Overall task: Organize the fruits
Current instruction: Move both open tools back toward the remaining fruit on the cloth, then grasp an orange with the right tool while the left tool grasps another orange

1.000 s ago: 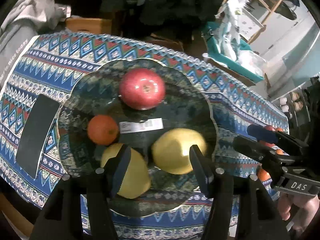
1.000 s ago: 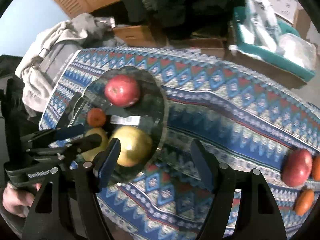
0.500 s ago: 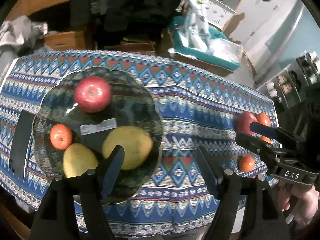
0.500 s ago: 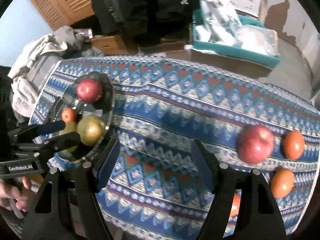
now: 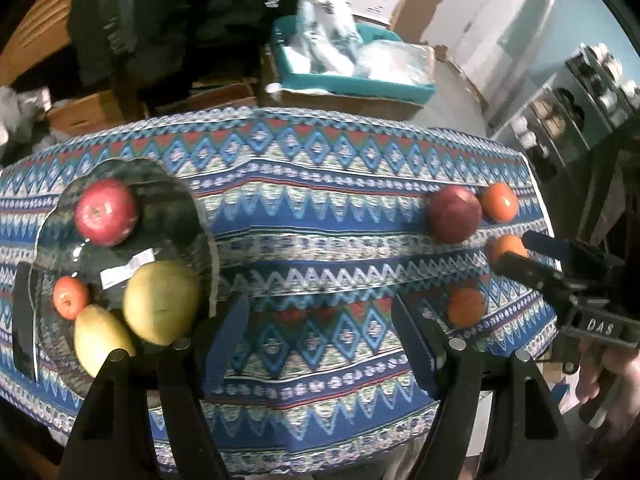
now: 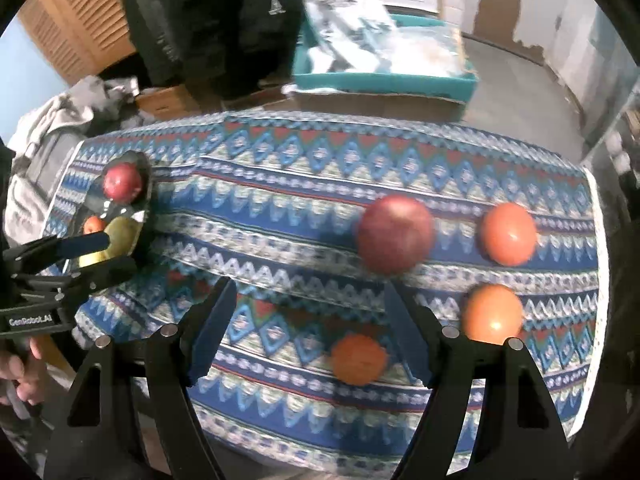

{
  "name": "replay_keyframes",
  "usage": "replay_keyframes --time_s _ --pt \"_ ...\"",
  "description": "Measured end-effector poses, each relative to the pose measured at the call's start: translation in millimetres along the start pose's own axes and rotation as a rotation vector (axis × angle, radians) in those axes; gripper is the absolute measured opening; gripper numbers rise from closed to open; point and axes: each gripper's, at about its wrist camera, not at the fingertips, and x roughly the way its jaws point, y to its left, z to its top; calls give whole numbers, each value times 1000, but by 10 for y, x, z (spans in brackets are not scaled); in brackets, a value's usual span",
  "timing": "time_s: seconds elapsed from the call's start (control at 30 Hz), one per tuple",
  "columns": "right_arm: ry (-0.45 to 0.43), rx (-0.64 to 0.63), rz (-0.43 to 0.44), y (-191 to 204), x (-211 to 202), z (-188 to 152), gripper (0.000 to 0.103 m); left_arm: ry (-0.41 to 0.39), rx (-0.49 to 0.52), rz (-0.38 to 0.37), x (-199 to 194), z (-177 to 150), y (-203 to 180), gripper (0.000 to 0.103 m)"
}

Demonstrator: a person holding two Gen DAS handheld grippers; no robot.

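Fabric with a woven zigzag-and-diamond pattern in blue, red and white, the tablecloth (image 5: 320, 216), covers the table in the left wrist view. At its left end sits a dark scalloped glass plate (image 5: 200, 216) bearing a white label. The plate holds a glossy red apple (image 5: 106, 211), a small orange tangerine (image 5: 70, 298) and two smooth yellow-green pears (image 5: 160, 300), one lying in front of the other. At the cloth's right end, well apart from the plate, lie a second, darker red apple (image 5: 454, 214) and three loose orange tangerines (image 5: 499, 201). The left gripper (image 5: 320, 344) has black arms with blue pads; its jaws stand apart over bare cloth, gripping nothing. The right gripper (image 5: 532, 256) enters from the right, beside the loose fruit.

Right wrist view: the right gripper (image 6: 308, 332) hangs above the cloth with its jaws opening; one blurred tangerine (image 6: 359, 358) shows between the pads, untouched. The darker apple (image 6: 394, 234) and two further tangerines (image 6: 508, 233) lie nearby on the cloth. The plate (image 6: 147, 184), with the red apple (image 6: 122, 181) in it, is at the far left, partly hidden by the left gripper (image 6: 100, 256). A teal plastic bin (image 6: 384, 80) of crumpled bags stands beyond the table.
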Motion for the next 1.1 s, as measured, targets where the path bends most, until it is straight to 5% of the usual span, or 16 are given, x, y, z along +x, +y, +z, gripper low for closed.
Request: replay_keyframes --time_s 0.53,1.1 --pt "19 171 -51 -1030 -71 -256 76 54 106 -23 338 99 -660 77" --pt "96 255 -60 -1602 433 -432 76 128 95 -76 850 206 -891 77"
